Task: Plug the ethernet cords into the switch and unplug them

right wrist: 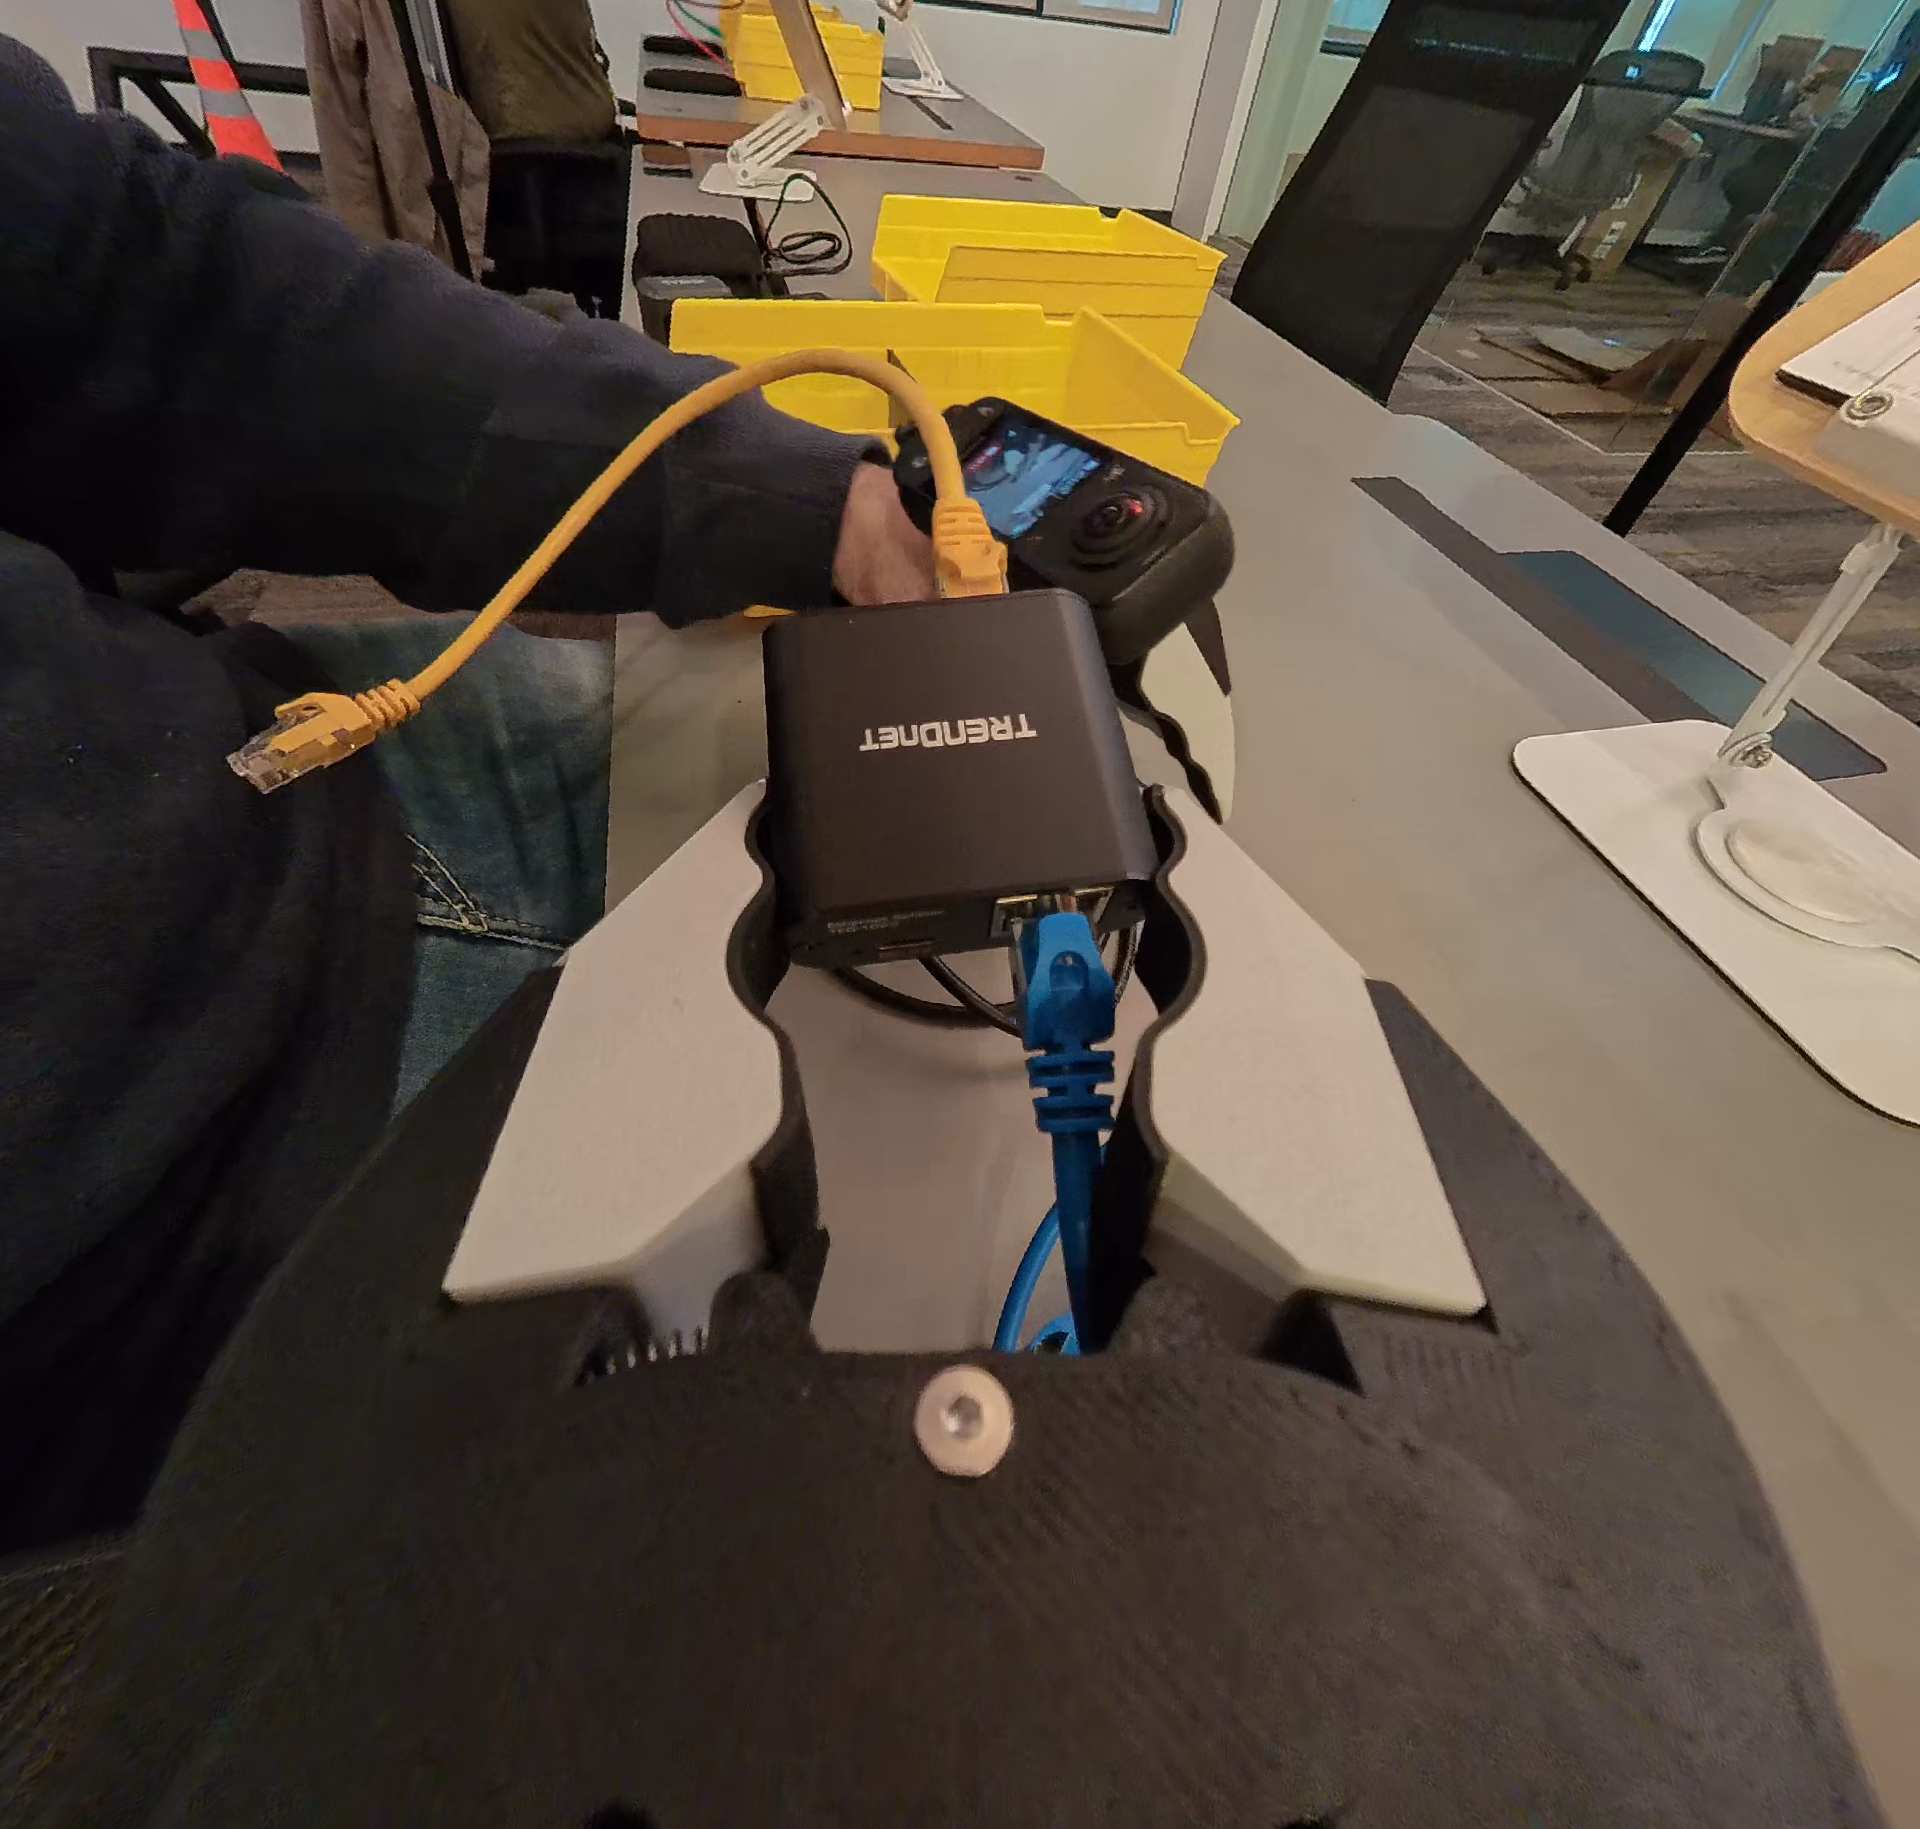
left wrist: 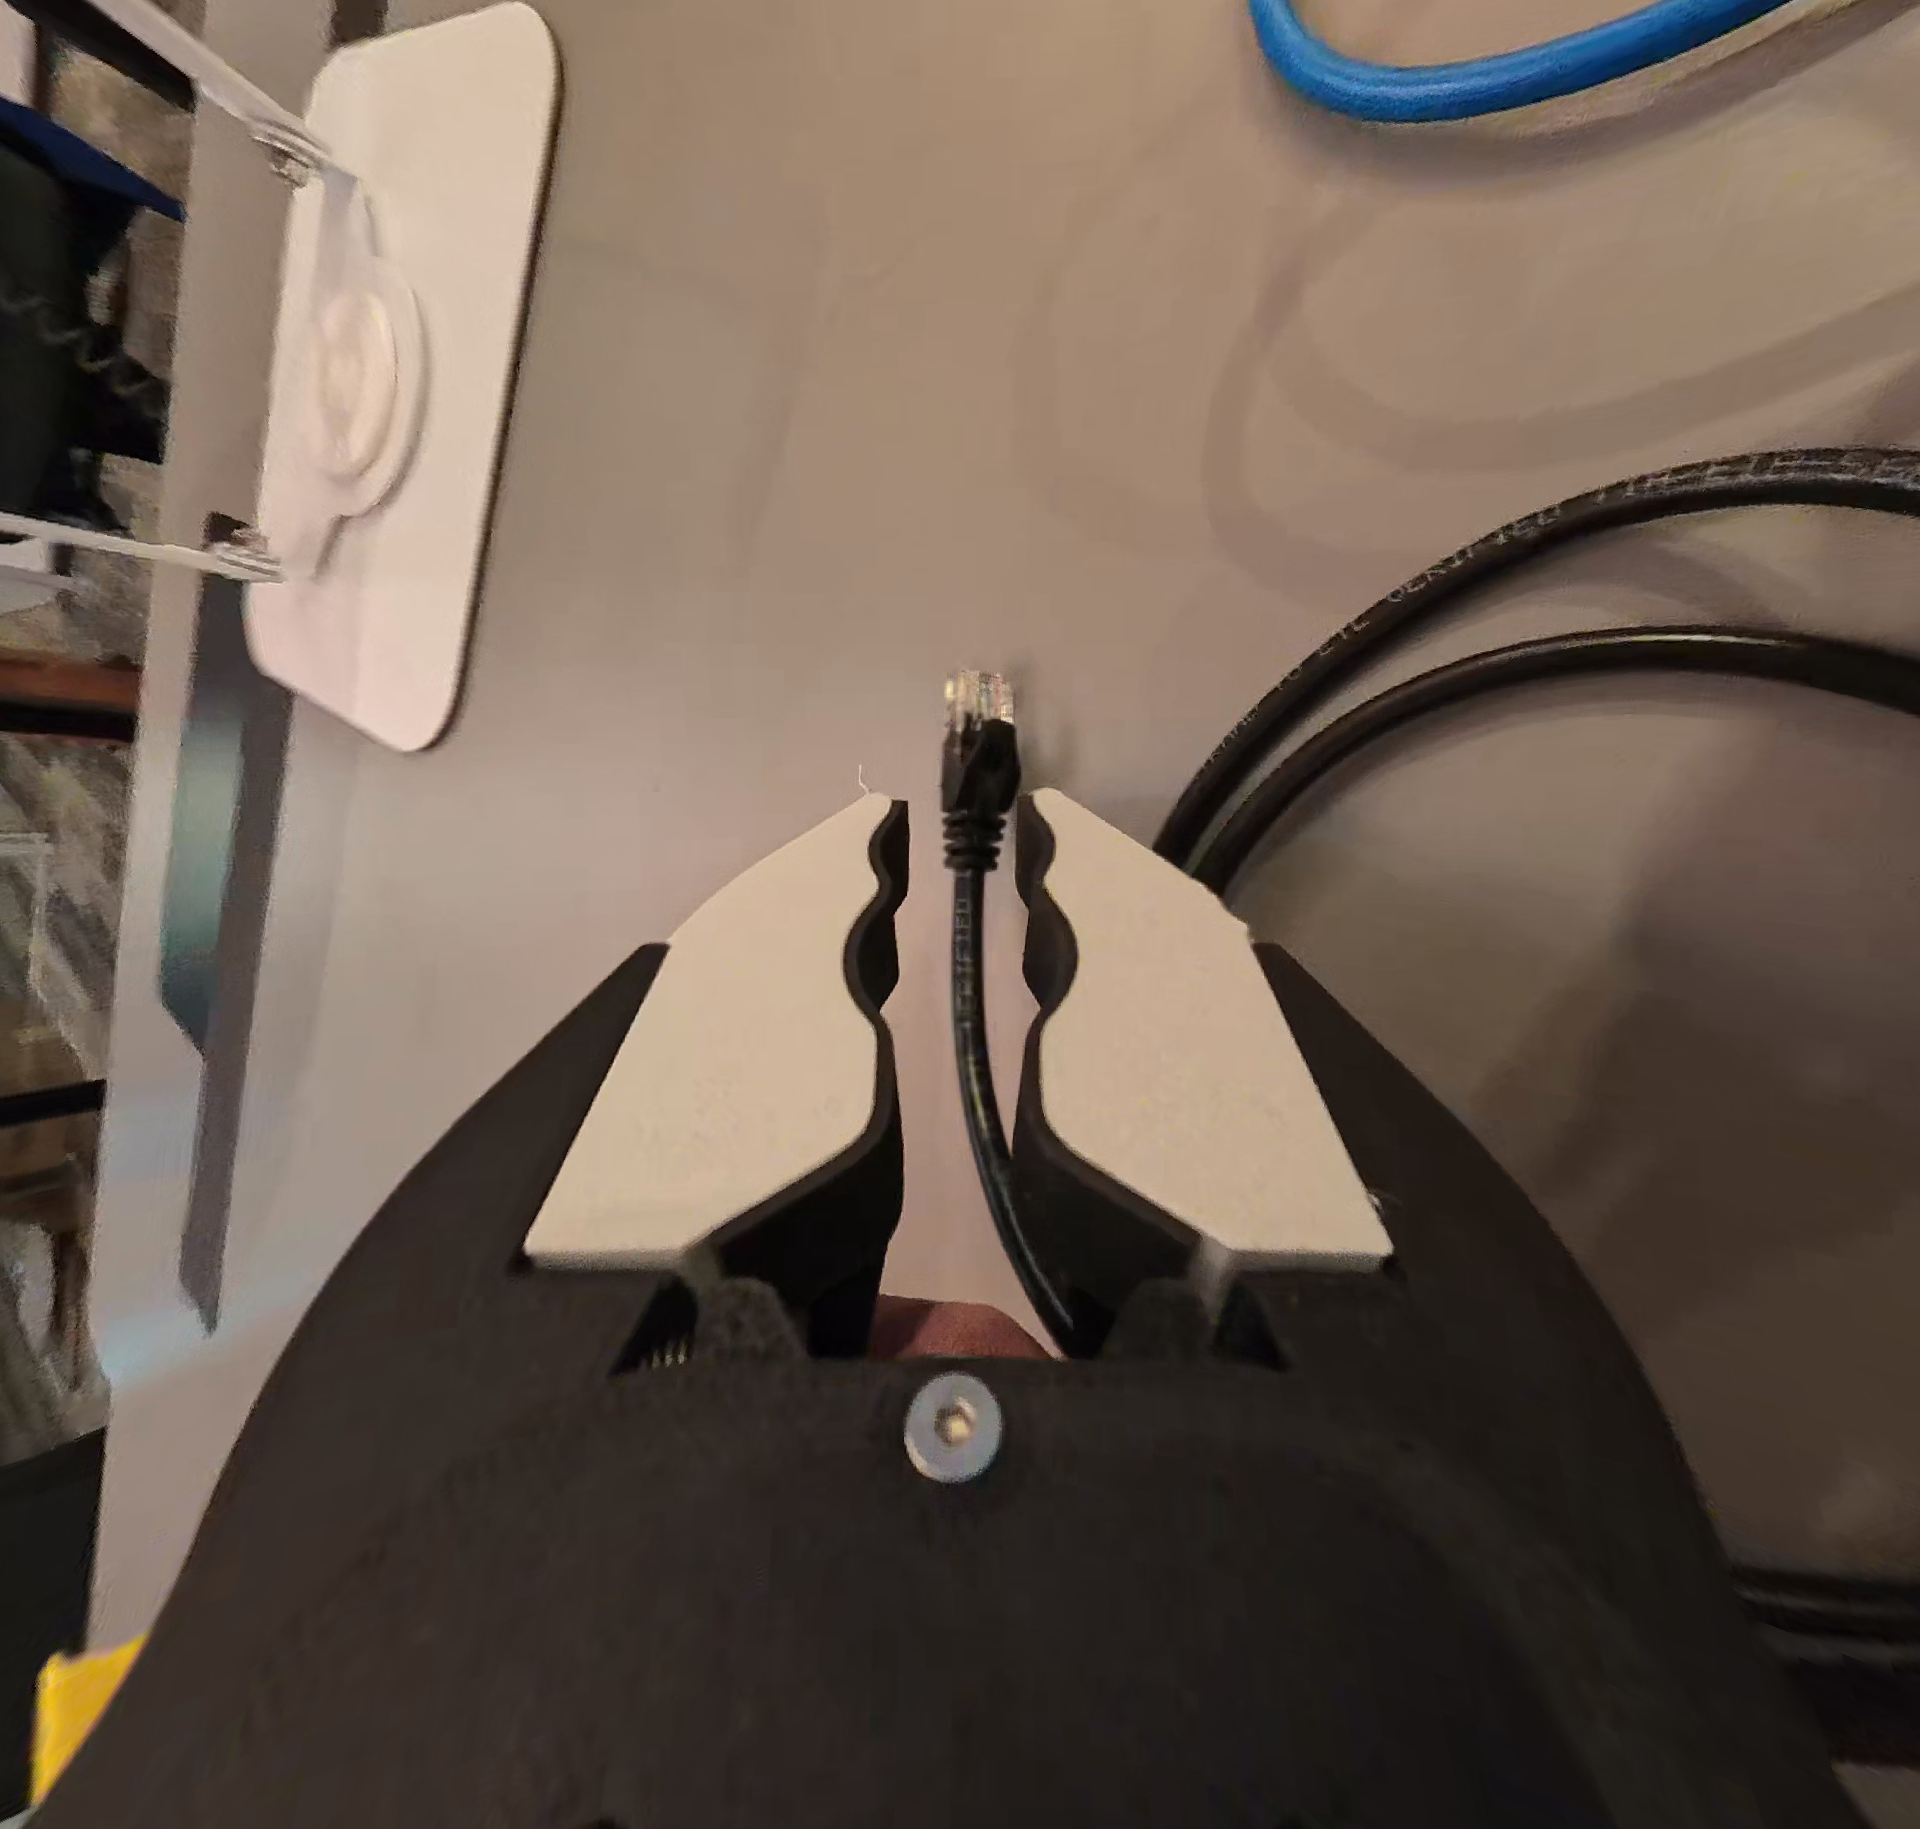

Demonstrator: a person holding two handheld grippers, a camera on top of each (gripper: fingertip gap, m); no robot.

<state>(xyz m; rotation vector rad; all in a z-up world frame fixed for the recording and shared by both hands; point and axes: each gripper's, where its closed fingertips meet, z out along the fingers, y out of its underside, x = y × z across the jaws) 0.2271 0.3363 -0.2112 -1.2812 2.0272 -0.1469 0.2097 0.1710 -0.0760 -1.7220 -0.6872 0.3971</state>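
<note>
In the left wrist view my left gripper (left wrist: 961,808) points down at the grey table. Its fingers are slightly apart on either side of a black ethernet cord (left wrist: 971,1000), and the cord's clear plug (left wrist: 979,709) sticks out just past the tips. In the right wrist view my right gripper (right wrist: 961,823) is shut on the sides of the black switch (right wrist: 935,740). A blue cord (right wrist: 1070,1010) is plugged into the near port. A yellow cord (right wrist: 623,491) is plugged into the far side, and its other plug (right wrist: 296,740) hangs free at the left.
A white stand base (left wrist: 405,377) sits at the table's left edge; it also shows in the right wrist view (right wrist: 1662,844). Loops of blue cord (left wrist: 1455,86) and black cord (left wrist: 1455,657) lie at the right. Yellow bins (right wrist: 1039,345) and a black chair (right wrist: 1403,169) stand beyond the switch.
</note>
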